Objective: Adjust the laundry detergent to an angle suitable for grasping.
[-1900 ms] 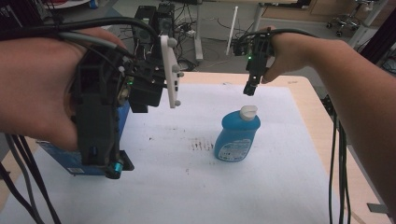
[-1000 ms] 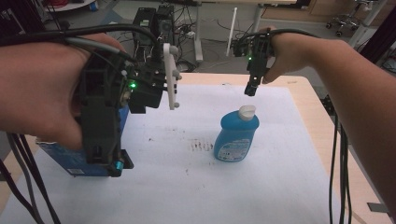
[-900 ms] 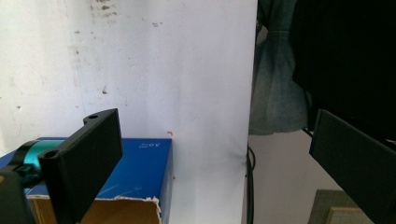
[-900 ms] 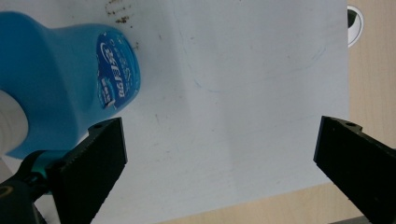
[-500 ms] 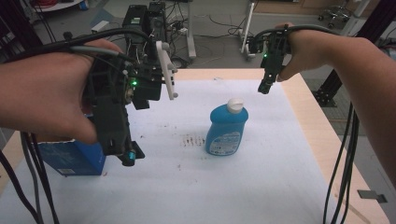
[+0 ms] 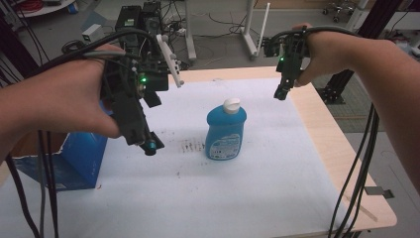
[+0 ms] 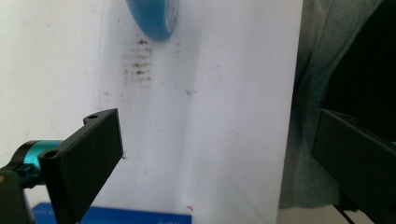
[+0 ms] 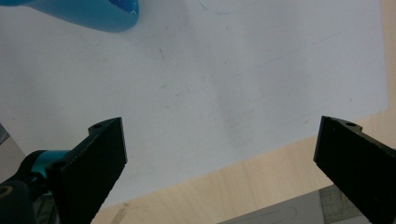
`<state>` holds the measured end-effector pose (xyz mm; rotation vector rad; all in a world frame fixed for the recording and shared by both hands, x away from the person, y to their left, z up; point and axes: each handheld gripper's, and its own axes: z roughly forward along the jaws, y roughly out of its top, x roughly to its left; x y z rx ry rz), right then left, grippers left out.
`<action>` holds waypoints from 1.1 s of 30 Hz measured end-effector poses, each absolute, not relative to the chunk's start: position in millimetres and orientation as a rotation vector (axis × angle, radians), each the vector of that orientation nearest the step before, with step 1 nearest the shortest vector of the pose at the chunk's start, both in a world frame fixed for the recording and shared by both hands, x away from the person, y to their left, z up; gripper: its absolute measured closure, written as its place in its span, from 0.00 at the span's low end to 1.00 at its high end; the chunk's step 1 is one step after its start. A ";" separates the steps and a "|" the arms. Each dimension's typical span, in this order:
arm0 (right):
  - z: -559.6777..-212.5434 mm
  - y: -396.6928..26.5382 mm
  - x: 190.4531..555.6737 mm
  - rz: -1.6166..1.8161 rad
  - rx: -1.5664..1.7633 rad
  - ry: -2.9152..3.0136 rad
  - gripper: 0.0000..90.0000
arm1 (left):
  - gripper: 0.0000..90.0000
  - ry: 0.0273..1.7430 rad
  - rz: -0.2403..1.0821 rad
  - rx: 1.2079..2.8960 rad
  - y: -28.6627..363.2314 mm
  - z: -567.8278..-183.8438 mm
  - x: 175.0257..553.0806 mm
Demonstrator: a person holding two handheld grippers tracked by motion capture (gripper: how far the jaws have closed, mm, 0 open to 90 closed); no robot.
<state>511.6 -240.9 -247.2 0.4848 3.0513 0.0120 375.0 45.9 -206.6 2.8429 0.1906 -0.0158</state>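
- The left gripper (image 6: 148, 146) hangs above the white sheet (image 6: 237, 188) near the table's front left, its jaws spread wide and holding nothing; in the left gripper view they stand far apart at the two sides, with bare sheet between them.
- Just beside and below that gripper, at the table's left edge, sits a blue box (image 6: 81, 158) (its top rim also shows as a blue strip (image 7: 116, 217) in the left gripper view).
- A patch of dark smudges (image 6: 190, 145) marks the sheet between the left gripper and the bottle.
- The blue bottle (image 6: 226, 131) stands upright near the middle of the sheet, white cap (image 6: 231, 103) on top and a label facing the person, touched by neither gripper.
- Farther back and to the right, the right gripper (image 6: 281, 92) hovers over the sheet's far right edge, well apart from the bottle, jaws likewise wide and empty; its own view looks down on the sheet and the wooden table (image 8: 233, 186) edge, with the bottle's base (image 8: 88, 14) at the top left.
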 end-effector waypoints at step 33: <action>-262.6 -267.2 499.6 0.032 0.552 3.063 0.02 | 0.03 0.266 0.013 2.722 -16.8 -258.0 428.4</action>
